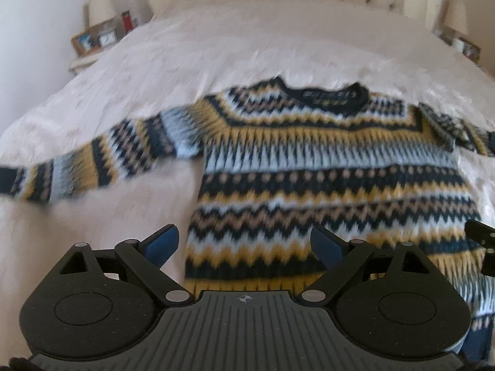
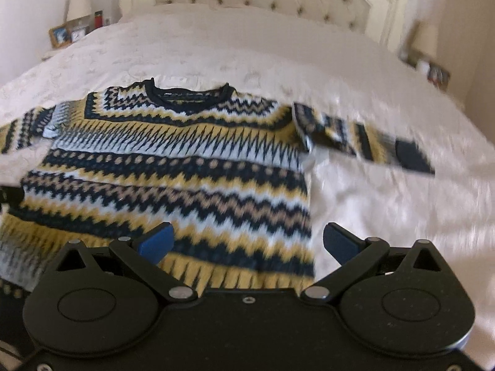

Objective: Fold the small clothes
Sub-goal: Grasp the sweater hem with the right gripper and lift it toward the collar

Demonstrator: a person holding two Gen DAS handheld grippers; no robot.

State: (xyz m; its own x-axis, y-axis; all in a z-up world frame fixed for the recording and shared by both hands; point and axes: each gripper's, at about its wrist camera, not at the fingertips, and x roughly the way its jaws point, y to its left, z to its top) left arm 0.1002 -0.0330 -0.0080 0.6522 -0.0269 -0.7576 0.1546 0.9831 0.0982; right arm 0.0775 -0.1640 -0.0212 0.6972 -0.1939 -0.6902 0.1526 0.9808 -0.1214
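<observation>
We see patterned sweater (image 1: 324,167) flat on bed (image 1: 216,46), front up, both sleeves spread out. No fold made yet; whole fold left. Left gripper (image 1: 244,244) & right gripper (image 2: 247,241) over hem, jaws apart, empty.

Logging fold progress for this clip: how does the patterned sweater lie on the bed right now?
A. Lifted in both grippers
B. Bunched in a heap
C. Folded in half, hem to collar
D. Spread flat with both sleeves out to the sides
D. The sweater lies flat on the bed, collar toward the headboard, its sleeves extended to either side, while the left gripper and right gripper are both open and empty.
</observation>
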